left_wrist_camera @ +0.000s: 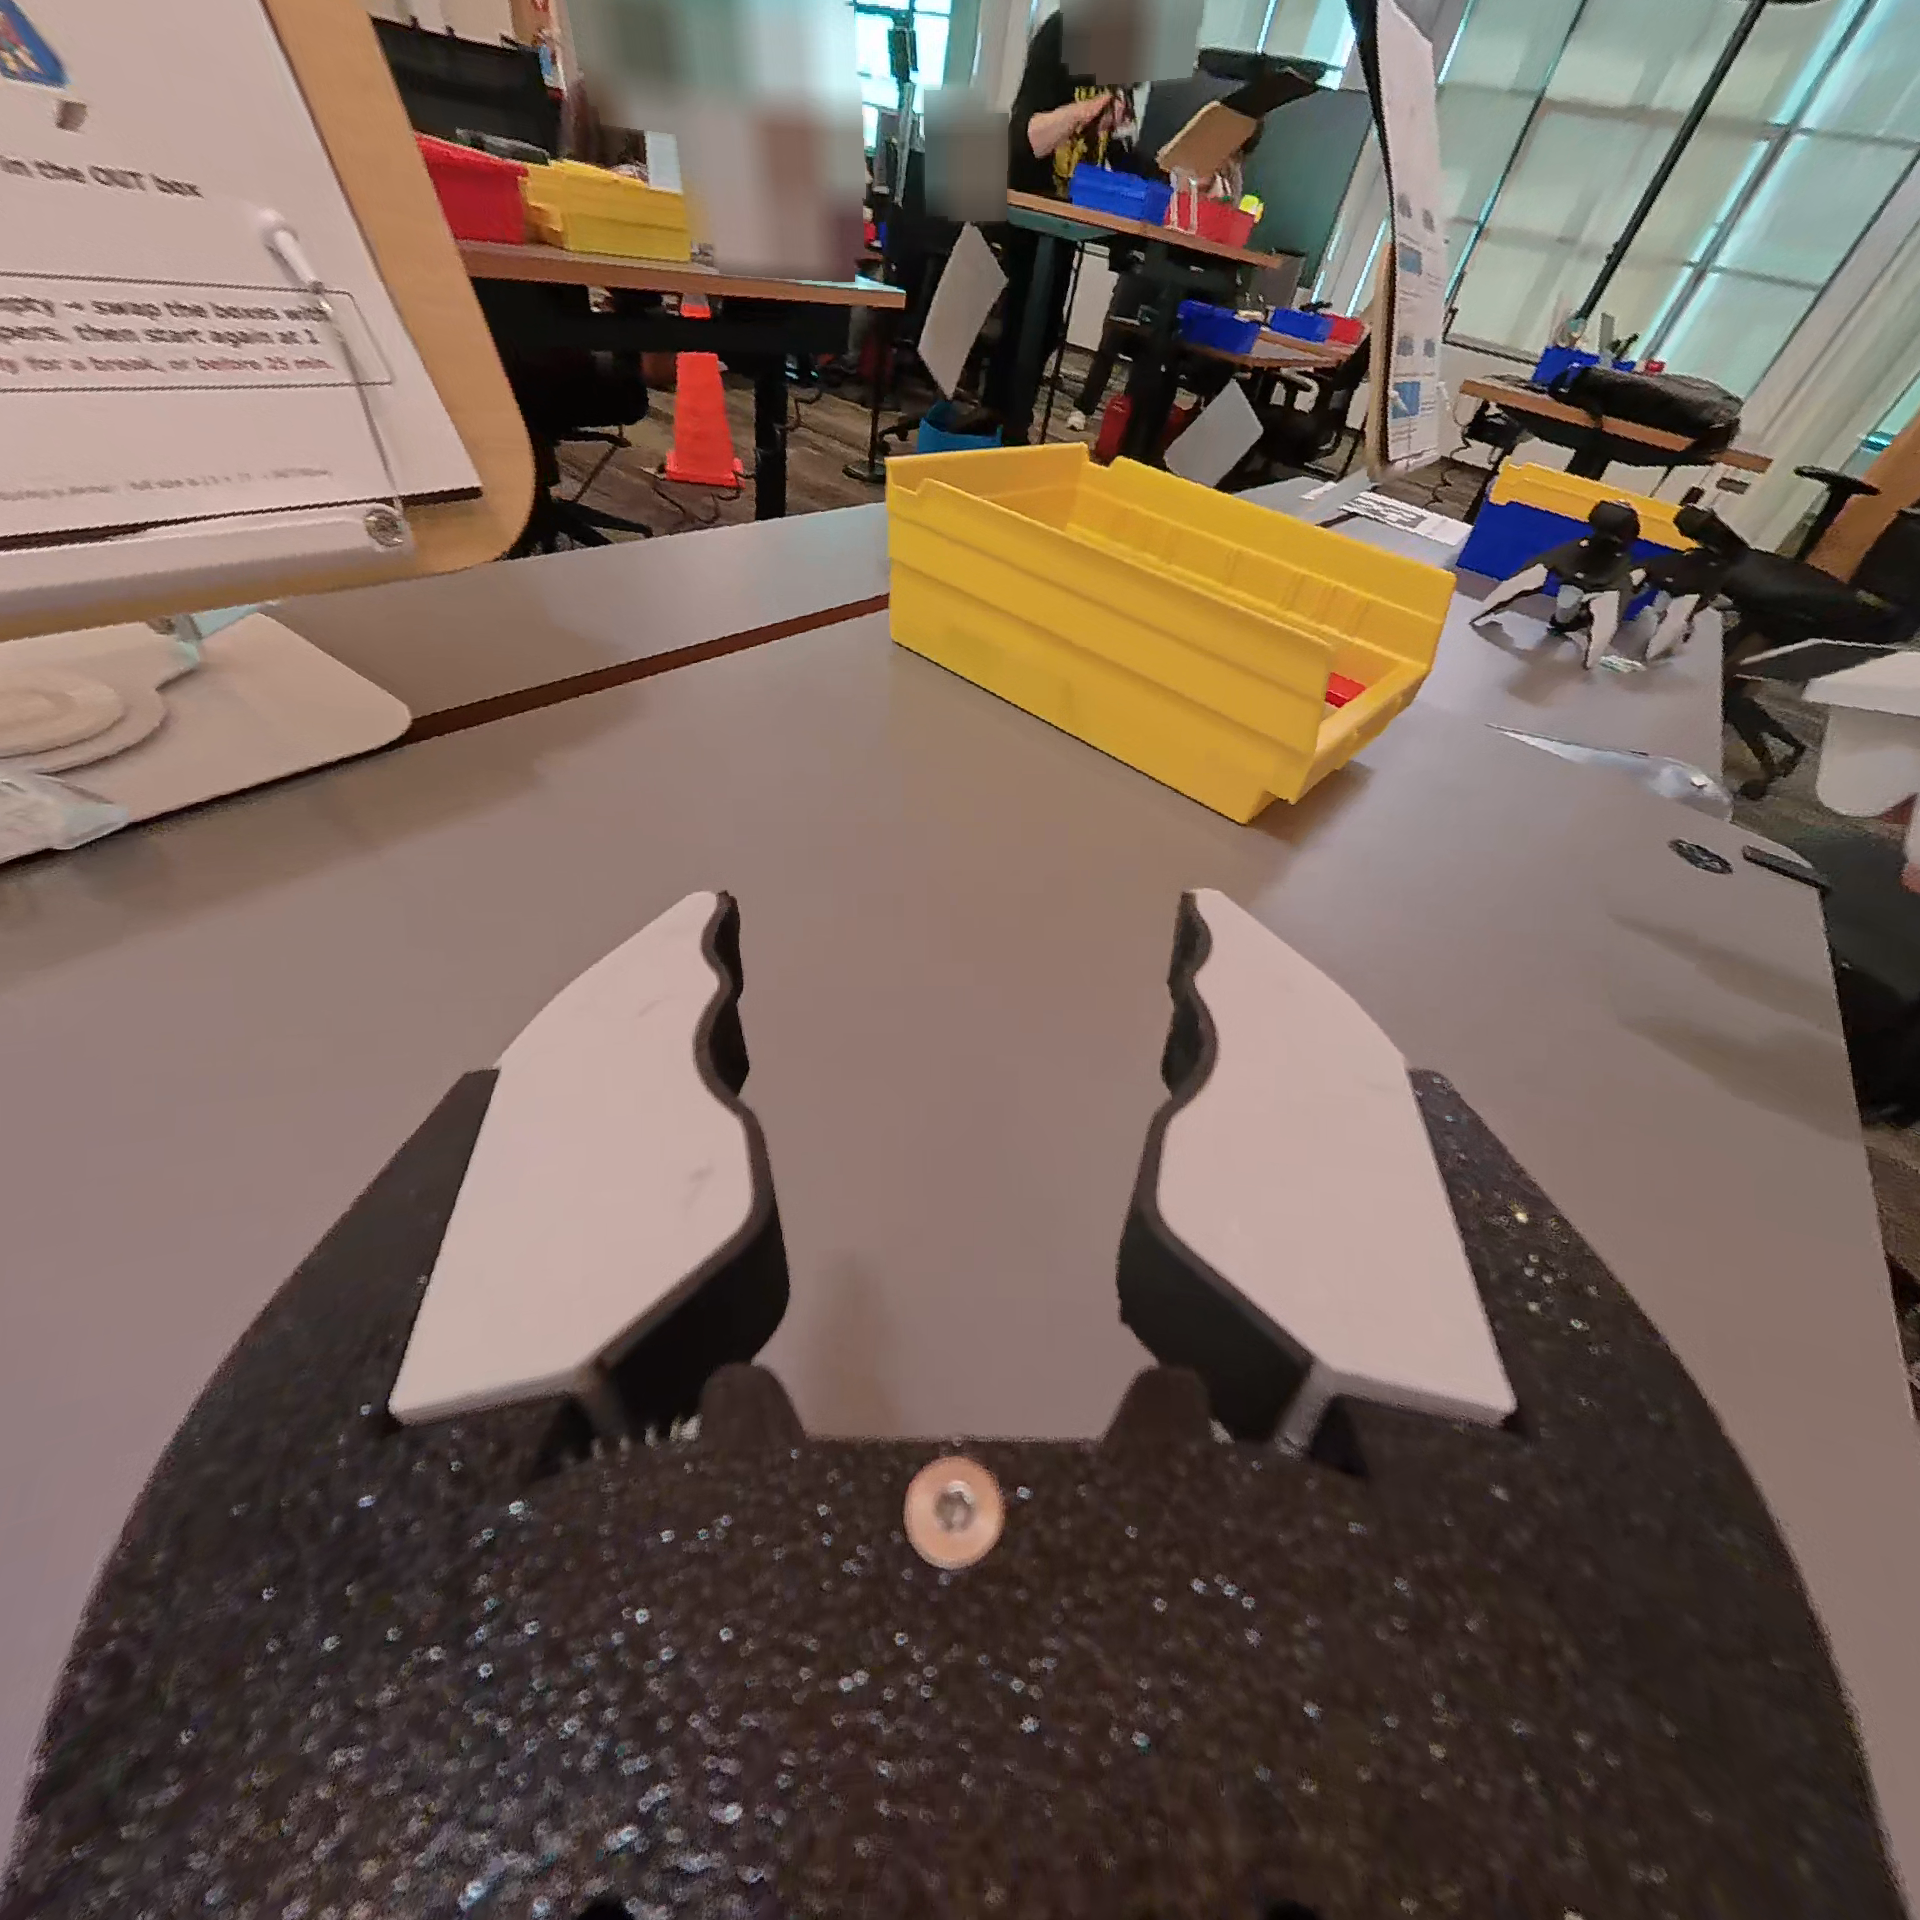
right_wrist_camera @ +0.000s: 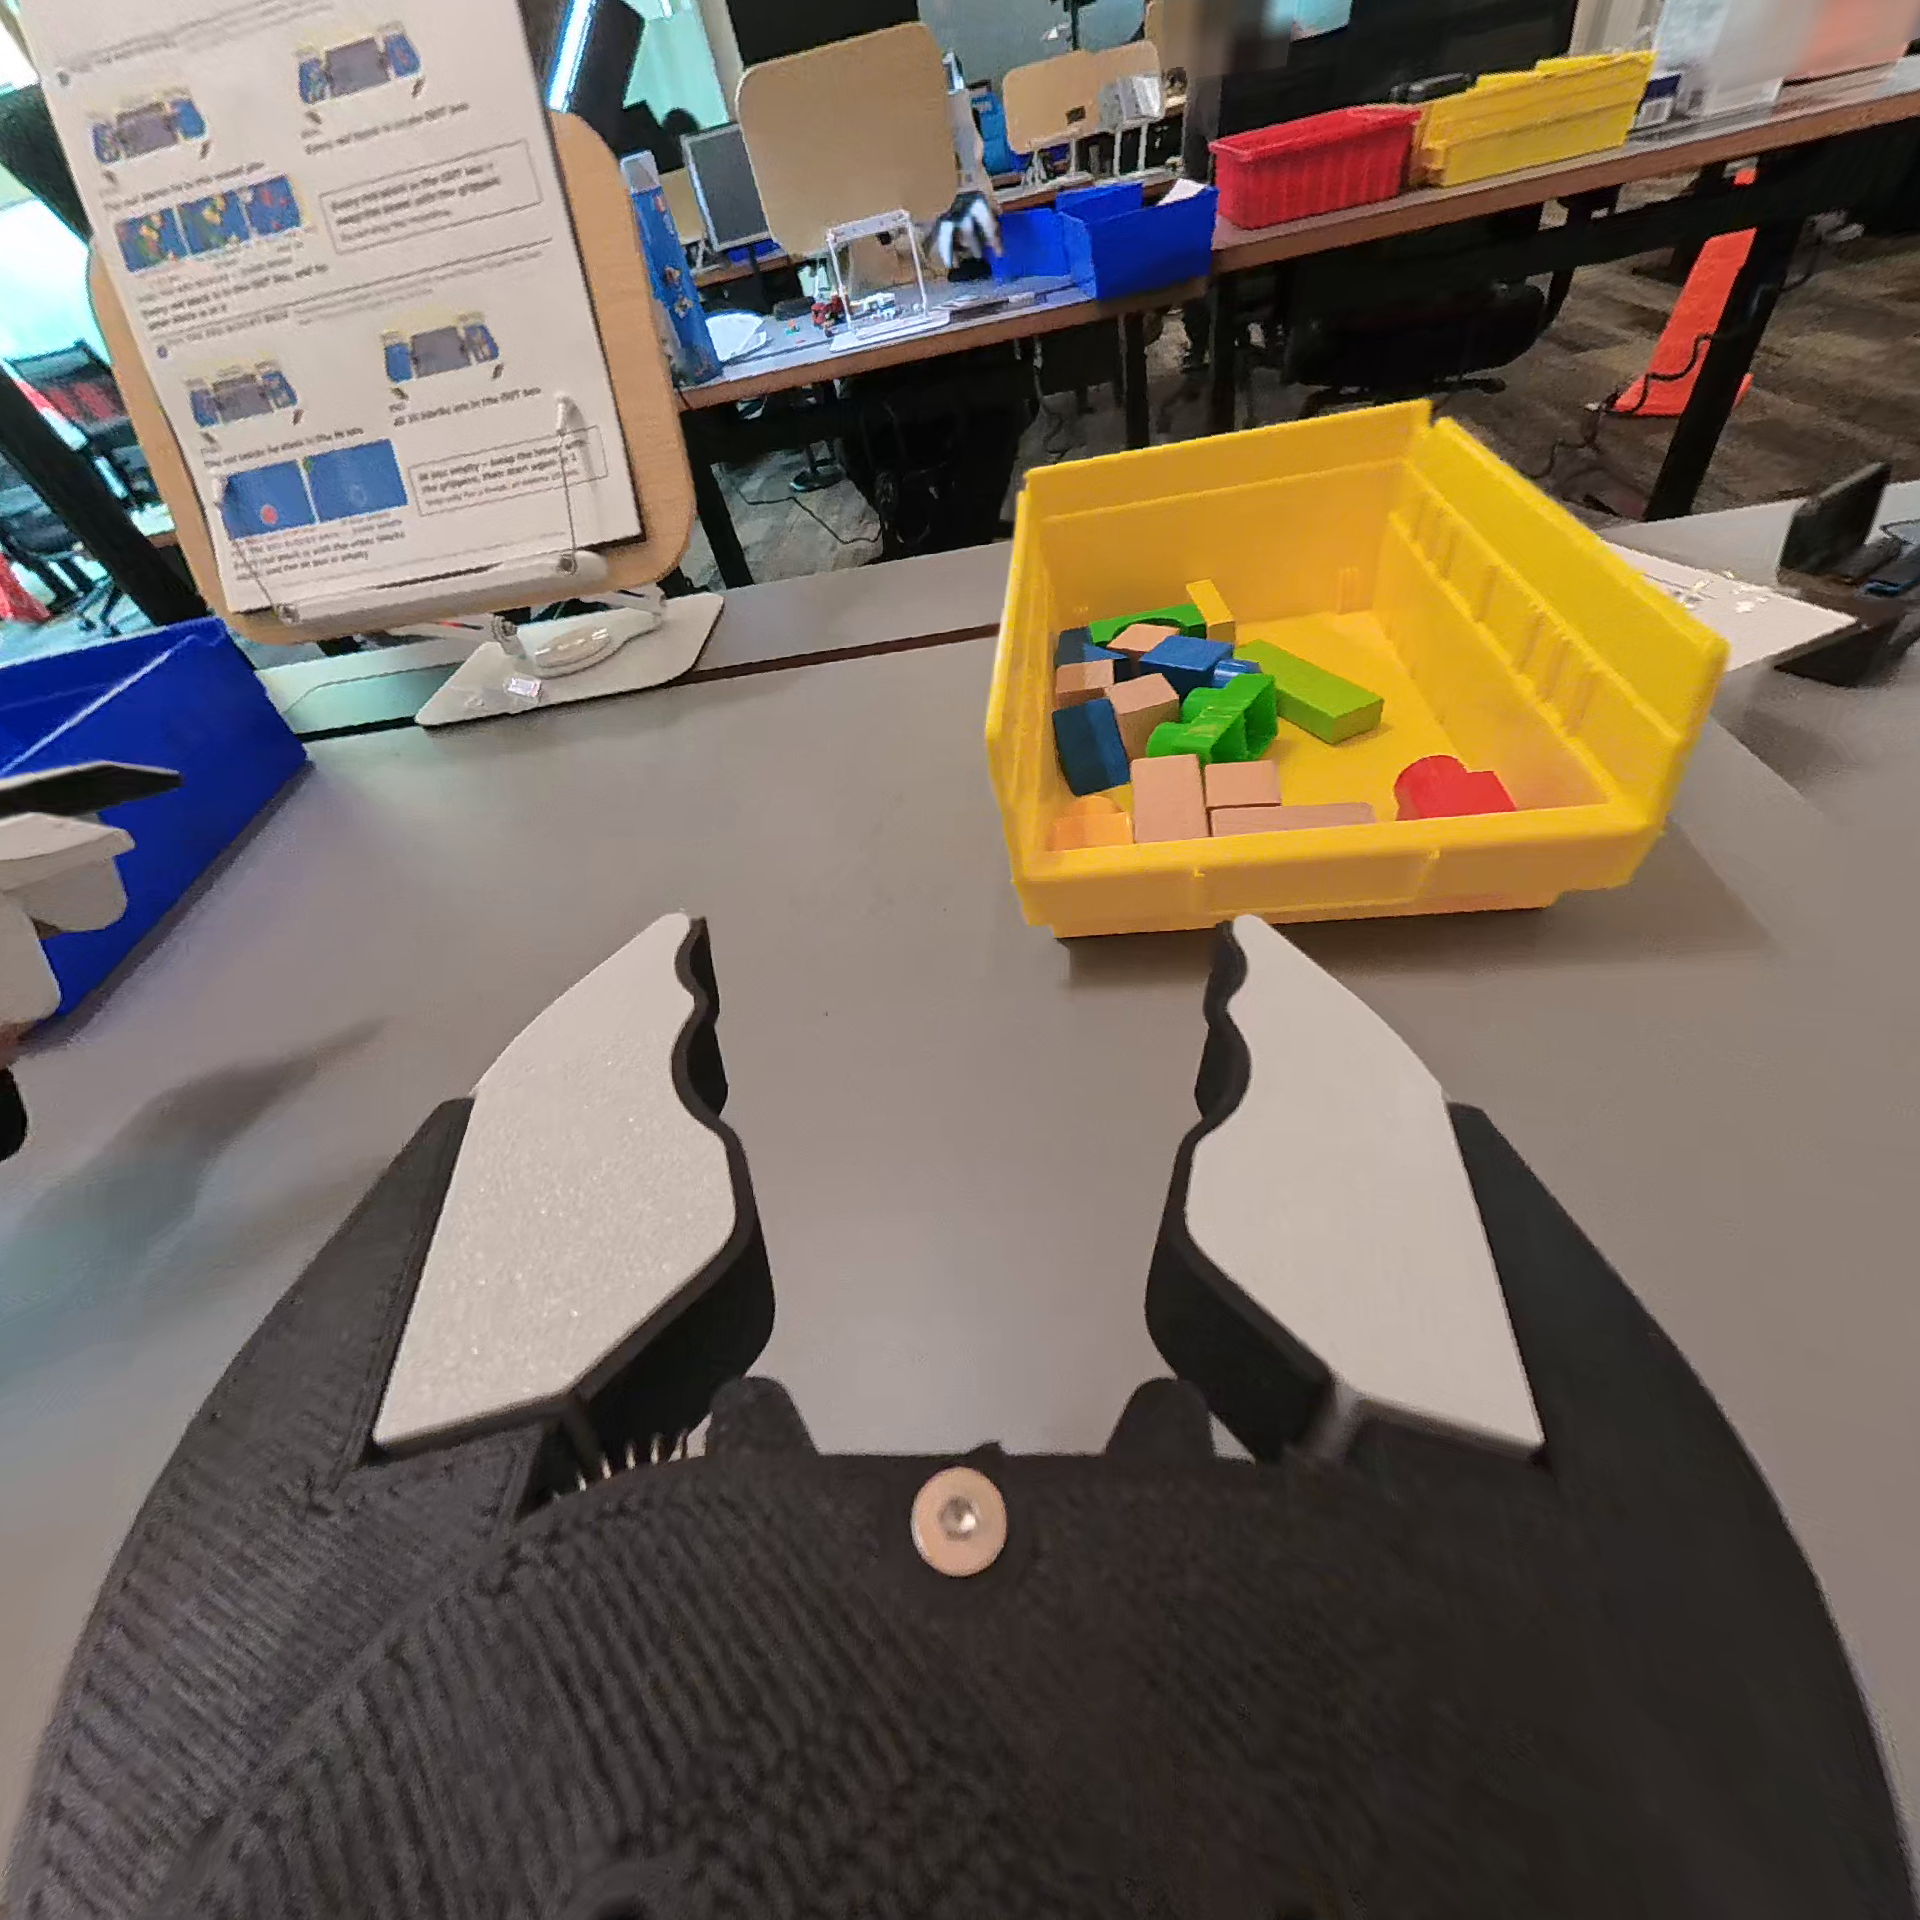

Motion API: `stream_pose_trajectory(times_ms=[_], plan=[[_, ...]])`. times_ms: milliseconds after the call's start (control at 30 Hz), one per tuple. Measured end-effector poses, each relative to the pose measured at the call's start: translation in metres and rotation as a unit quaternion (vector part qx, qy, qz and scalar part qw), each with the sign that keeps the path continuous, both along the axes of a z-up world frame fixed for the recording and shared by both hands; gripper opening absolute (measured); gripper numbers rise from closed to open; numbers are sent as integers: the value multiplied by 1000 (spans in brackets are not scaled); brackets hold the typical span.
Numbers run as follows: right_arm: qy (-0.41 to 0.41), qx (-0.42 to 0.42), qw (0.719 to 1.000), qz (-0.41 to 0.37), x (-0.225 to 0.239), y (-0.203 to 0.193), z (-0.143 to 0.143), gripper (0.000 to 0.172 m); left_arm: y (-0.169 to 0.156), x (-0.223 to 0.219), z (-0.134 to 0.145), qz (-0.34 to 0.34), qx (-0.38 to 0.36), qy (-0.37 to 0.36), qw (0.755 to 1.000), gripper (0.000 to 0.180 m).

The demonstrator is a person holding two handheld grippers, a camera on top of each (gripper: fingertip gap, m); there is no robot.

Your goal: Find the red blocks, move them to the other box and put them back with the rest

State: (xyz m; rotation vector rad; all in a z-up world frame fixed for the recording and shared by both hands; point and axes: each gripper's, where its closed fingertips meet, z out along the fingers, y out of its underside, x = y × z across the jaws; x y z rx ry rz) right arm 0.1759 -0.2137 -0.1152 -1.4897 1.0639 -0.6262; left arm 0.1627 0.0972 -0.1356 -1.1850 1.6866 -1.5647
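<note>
Red blocks (right_wrist_camera: 1449,790) sit in the near right corner of the yellow box (right_wrist_camera: 1340,883), apart from the mixed pile. Both the right gripper (right_wrist_camera: 961,935) and left gripper (left_wrist_camera: 956,914) hang spread wide, holding nothing; a clean pick likely means dropping straight down over one block.

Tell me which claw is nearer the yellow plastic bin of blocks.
Right. The right claw sits just short of the yellow plastic bin's front wall; the left claw has open tabletop between.
</note>
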Motion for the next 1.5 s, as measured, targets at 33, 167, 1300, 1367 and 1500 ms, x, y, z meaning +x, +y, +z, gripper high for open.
stream_pose_trajectory(times_ms=[33,167,1300,1367,1500], plan=[[-4,-6,1000,5,0,3,1,90,-2,0,-1,-2,3,3,1000,79],[-24,-21,999,30,-5,16,8,90,0,5,-5,14,22,2,1000,80],[-28,-55,994,90,8,35,-2,82,306,42,-102,-137,437,275,845,52],[-23,-57,994,90,7,34,-4,82,308,42,-112,-143,452,287,832,47],[-18,-60,995,84,5,31,-8,81,312,41,-118,-139,465,301,821,30]])
